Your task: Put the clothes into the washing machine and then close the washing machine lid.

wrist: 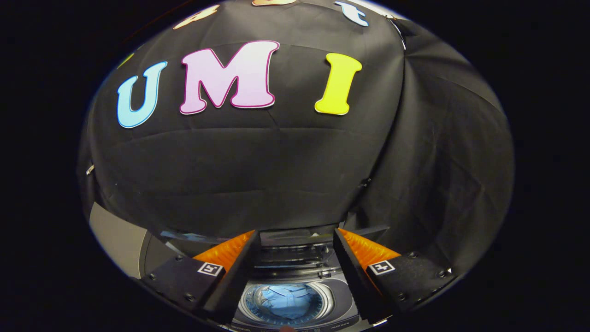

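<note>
my hand-held gripper point(295, 258) hangs above the washing machine point(295, 299) with its fingers point(230, 272) spread wide apart and nothing between them. the clothes point(288, 299), a light blue garment, already lie down in the round drum point(283, 302), which i see below and between the fingers. so i judge the loading done and the lid the step in hand.

the lid point(295, 256) seems to stand folded up at the back of the opening, just ahead of the fingers, a dark ribbed panel; the fisheye bends it and i cannot tell its exact angle or where its free edge ends. to do this well i would bring the fingers to that upper edge, catch it from behind or pinch it lightly, and draw it forward and down in an arc around its hinge rather than shoving straight down. i would check first that no cloth rides up over the rim, since a trapped sleeve could stop the lid from seating. letting it down slowly should keep it from slamming.

the machine's top is grey with a pale ring around the drum. a grey panel point(115, 240) stands off to the left of the machine. behind it all hangs the black cloth point(258, 175) of the booth, creased, with a fold where two walls meet on the right.
</note>
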`<state>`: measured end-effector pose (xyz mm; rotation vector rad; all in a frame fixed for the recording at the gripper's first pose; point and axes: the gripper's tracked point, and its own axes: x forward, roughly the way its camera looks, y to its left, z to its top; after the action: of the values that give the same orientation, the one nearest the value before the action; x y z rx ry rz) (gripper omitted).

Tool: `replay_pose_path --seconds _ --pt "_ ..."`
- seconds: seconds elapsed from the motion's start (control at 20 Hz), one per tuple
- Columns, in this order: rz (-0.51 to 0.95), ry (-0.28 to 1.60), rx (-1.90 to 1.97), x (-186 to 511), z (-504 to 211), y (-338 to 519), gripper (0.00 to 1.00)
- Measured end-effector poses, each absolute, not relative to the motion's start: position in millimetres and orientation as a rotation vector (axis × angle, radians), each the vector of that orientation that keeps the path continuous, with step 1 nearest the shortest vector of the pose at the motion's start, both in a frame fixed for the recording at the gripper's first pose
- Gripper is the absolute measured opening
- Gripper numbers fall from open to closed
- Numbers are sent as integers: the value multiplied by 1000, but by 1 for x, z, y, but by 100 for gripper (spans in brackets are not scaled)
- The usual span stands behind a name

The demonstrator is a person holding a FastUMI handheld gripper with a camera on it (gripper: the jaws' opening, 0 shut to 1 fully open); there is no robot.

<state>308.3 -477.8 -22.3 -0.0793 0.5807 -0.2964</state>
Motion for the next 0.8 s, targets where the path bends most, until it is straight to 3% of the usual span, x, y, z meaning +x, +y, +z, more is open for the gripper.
replay_pose_path --seconds 0.3,0.8 --pt "-264 684 -55 334 -55 -473 98" --pt "-279 606 -57 325 -53 -474 98"
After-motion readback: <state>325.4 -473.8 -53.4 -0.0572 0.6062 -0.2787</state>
